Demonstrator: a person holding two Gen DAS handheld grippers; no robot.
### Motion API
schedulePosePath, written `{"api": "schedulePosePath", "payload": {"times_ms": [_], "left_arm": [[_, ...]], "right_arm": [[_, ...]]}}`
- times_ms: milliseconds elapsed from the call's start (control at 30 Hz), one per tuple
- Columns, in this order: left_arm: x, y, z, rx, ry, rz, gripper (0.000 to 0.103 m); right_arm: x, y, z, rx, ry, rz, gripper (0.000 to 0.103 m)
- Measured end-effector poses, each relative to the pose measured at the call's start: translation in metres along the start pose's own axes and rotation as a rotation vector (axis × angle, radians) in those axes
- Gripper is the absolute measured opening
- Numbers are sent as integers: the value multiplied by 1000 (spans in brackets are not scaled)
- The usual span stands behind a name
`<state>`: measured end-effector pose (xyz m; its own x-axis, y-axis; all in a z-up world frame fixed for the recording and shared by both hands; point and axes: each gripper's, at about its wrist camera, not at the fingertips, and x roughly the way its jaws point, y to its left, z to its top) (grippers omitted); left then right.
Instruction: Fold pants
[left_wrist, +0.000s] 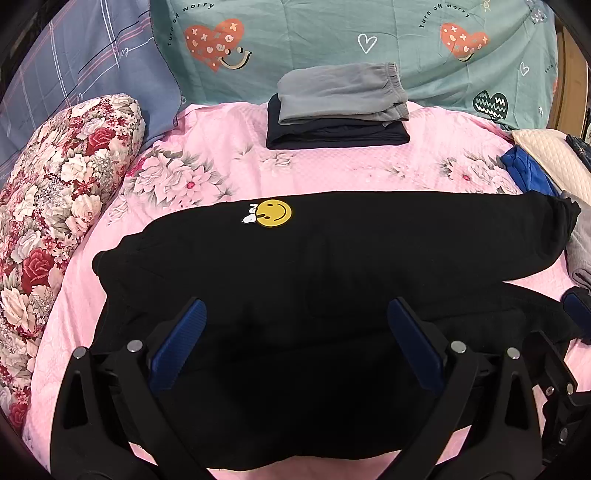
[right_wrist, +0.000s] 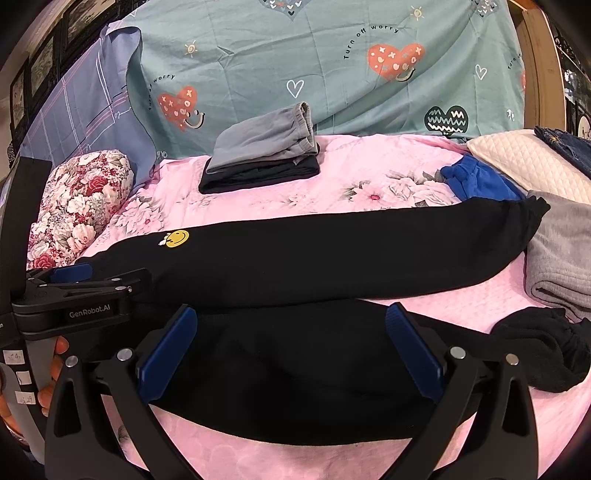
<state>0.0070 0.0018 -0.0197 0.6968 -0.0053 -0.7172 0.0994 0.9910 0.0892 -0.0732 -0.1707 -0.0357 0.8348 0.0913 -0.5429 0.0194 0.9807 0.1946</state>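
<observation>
Black pants (left_wrist: 332, 266) with a yellow smiley patch (left_wrist: 274, 213) lie spread across the pink floral bed cover (left_wrist: 207, 147). The far leg runs to the right; the near leg lies under both grippers. My left gripper (left_wrist: 295, 317) is open, hovering over the waist end of the pants. My right gripper (right_wrist: 291, 325) is open over the near leg (right_wrist: 295, 369), whose cuff (right_wrist: 546, 350) is bunched at the right. The pants (right_wrist: 332, 258) and the patch (right_wrist: 176, 238) also show in the right wrist view, with the left gripper's body (right_wrist: 85, 291) at the left.
A stack of folded grey and dark pants (left_wrist: 338, 107) sits at the back of the bed. A floral bolster (left_wrist: 55, 206) lies at the left. Blue (right_wrist: 480, 181) and grey (right_wrist: 565, 251) garments and a cream pillow (right_wrist: 524, 158) are at the right. Teal pillows (left_wrist: 332, 37) line the headboard.
</observation>
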Motion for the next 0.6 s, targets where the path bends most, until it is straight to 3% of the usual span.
{"api": "schedulePosePath", "payload": {"times_ms": [367, 467, 600], "left_arm": [[-6, 12, -4, -5, 10, 15, 100], [-18, 30, -11, -13, 27, 25, 100], [-51, 88, -25, -129, 69, -55, 100]], "right_arm": [[1, 0, 0, 3, 8, 3, 102], [1, -1, 0, 6, 9, 9, 102], [-2, 0, -1, 8, 7, 22, 102]]}}
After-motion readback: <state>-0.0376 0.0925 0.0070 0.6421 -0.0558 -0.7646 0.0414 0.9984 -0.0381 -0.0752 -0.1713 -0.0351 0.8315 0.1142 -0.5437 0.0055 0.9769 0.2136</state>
